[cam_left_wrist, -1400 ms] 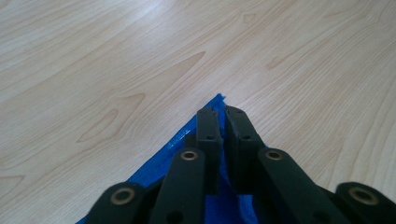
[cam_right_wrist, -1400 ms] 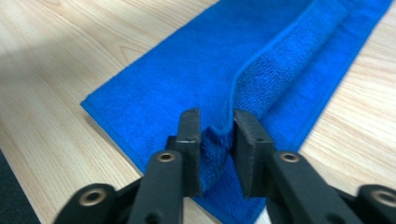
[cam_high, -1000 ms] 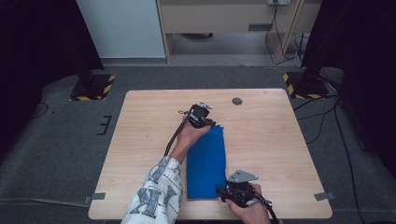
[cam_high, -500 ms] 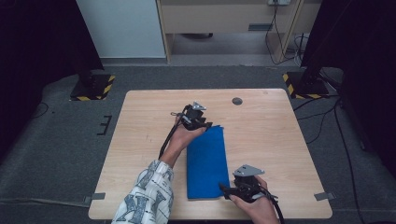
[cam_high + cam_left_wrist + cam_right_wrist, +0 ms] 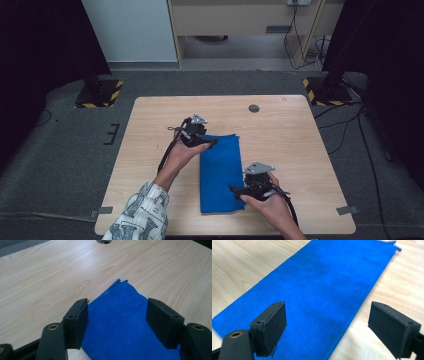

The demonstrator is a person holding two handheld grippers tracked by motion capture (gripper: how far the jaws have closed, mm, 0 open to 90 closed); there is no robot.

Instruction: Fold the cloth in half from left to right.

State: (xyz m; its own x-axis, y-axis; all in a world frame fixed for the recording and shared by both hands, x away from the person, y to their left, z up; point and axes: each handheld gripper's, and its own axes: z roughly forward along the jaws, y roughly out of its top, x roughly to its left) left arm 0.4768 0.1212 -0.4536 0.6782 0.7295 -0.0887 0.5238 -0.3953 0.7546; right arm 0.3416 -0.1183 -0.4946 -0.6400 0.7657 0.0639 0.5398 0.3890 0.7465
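A blue cloth (image 5: 219, 172), folded into a long strip, lies flat on the wooden table (image 5: 300, 150). My left gripper (image 5: 212, 142) sits at the cloth's far left corner. In the left gripper view, that gripper (image 5: 117, 312) has its jaws spread over the cloth's corner (image 5: 120, 315), their pads apart from it. My right gripper (image 5: 235, 189) is at the cloth's near right edge. In the right gripper view, its jaws (image 5: 328, 310) stand wide above the strip (image 5: 319, 287). Both pairs of jaws have just been opening, and neither presses on anything.
A round cable hole (image 5: 254, 108) is in the table's far side. Two stands with yellow-and-black bases (image 5: 99, 94) (image 5: 327, 90) sit on the floor beyond the far corners. Bare wood lies left and right of the cloth.
Both grippers' jaws opened. The left gripper drew back leftward off the cloth's far corner. The right gripper shifted slightly farther up the table. The cloth stays flat.
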